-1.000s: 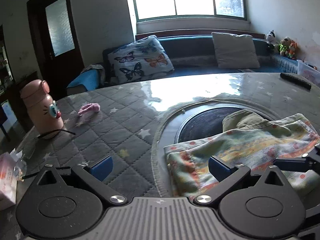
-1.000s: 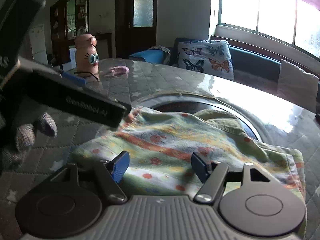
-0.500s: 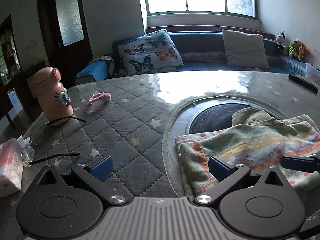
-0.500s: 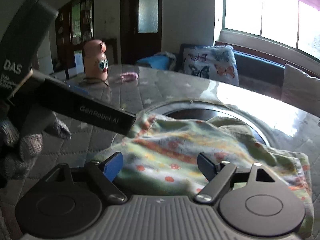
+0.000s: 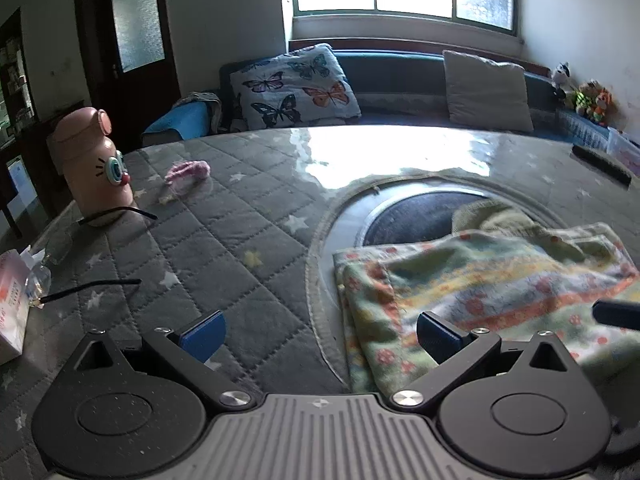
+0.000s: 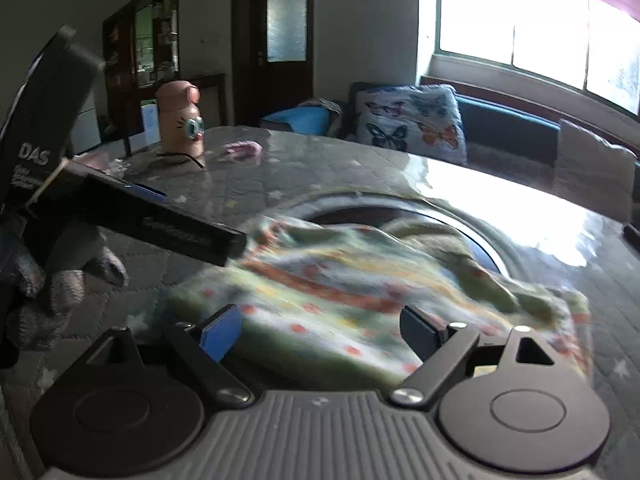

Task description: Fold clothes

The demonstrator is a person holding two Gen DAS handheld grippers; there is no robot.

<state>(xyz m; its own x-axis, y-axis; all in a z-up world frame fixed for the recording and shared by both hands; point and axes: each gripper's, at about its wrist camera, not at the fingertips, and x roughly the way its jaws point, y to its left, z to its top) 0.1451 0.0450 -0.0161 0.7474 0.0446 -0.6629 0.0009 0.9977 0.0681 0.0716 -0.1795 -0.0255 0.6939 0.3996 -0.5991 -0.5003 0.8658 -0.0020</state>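
A folded green, yellow and orange patterned garment [image 5: 480,284] lies on the round table over its dark centre disc [image 5: 412,218]. It also shows in the right wrist view [image 6: 360,280]. My left gripper [image 5: 318,330] is open and empty above the garment's left edge. My right gripper [image 6: 320,326] is open and empty above the garment's near edge. The left gripper's body [image 6: 160,220] shows in the right wrist view, at the garment's left side. A dark tip of the right gripper [image 5: 616,314] shows at the right edge of the left wrist view.
The quilted grey table cover [image 5: 208,240] carries a pink cartoon bottle [image 5: 96,168], a small pink item [image 5: 188,170], black cables [image 5: 92,288], a tissue pack [image 5: 12,312] and a remote [image 5: 600,164]. A sofa with a butterfly pillow [image 5: 292,86] stands behind.
Both grippers have lifted and drawn back from the garment, which lies still. The view has tilted up and more of the table's left side shows.
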